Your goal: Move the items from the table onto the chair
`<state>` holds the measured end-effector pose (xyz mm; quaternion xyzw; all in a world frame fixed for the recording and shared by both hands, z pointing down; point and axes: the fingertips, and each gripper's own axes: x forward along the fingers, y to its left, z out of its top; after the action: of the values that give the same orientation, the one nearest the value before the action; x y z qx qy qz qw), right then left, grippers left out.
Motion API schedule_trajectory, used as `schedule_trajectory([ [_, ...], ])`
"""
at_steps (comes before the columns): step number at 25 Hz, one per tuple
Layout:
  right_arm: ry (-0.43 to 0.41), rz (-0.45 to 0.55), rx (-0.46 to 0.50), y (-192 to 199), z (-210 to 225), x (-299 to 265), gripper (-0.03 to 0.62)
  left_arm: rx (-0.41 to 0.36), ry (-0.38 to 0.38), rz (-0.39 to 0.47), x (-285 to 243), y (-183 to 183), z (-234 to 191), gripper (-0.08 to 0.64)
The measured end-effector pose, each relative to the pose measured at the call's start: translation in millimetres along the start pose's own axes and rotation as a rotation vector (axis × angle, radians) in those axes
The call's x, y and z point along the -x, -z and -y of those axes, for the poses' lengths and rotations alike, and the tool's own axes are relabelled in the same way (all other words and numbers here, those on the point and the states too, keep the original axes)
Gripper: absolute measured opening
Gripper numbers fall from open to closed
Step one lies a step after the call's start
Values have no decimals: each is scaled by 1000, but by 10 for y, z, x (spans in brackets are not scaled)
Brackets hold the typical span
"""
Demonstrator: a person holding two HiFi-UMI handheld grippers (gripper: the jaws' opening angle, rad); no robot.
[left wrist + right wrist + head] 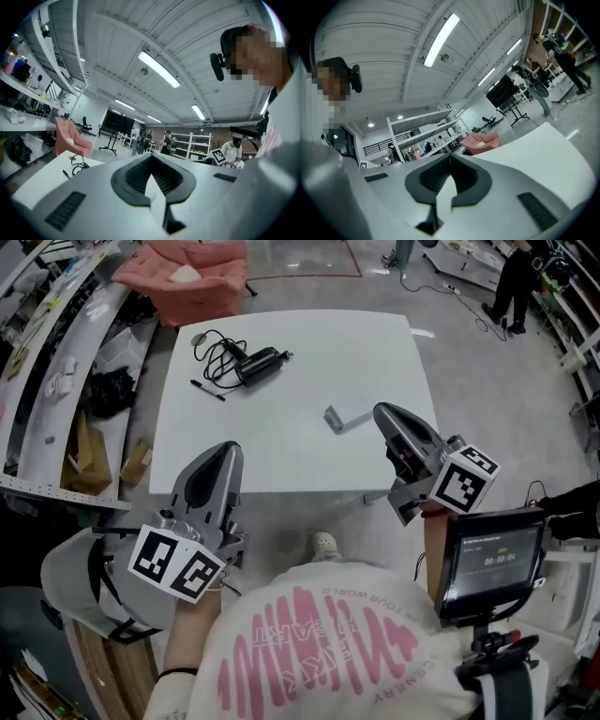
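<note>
A white table (300,460) carries a black handheld device (260,364) with a coiled black cable (216,351), a black pen (207,390) and a small grey L-shaped piece (343,419). A pink chair (192,276) stands beyond the table's far left corner. My left gripper (221,452) hovers at the table's near left edge, shut and empty. Over the near right part of the table my right gripper (383,412) sits close to the grey piece, also shut with nothing in it. The left gripper view shows closed jaws (151,157), the chair (70,138) and the cable (78,164). The right gripper view shows closed jaws (450,157) and the chair (480,140).
White shelving (56,362) with clutter and cardboard runs along the left of the table. A small screen (487,563) is mounted at my right side. A person (516,282) stands at the far right, and others are among racks in the background.
</note>
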<state>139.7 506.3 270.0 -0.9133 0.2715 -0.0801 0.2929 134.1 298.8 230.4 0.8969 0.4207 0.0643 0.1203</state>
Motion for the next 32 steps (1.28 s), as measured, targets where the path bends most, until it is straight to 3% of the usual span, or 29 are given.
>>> schedule_trajectory([
  [6,-28,-99,21,-89,678,-303,14,-7,-92,-33,-526,111,-192,8],
  [13,41,-232,122,235,1231,-642,14,-5,-159,-74,-661,257,-557,8],
  [24,95,-330,195,413,1429,-586,14,1,-171,-100,-634,274,-667,8],
  [32,40,-480,337,606,1504,-684,17,21,-166,-120,-727,266,-893,8],
])
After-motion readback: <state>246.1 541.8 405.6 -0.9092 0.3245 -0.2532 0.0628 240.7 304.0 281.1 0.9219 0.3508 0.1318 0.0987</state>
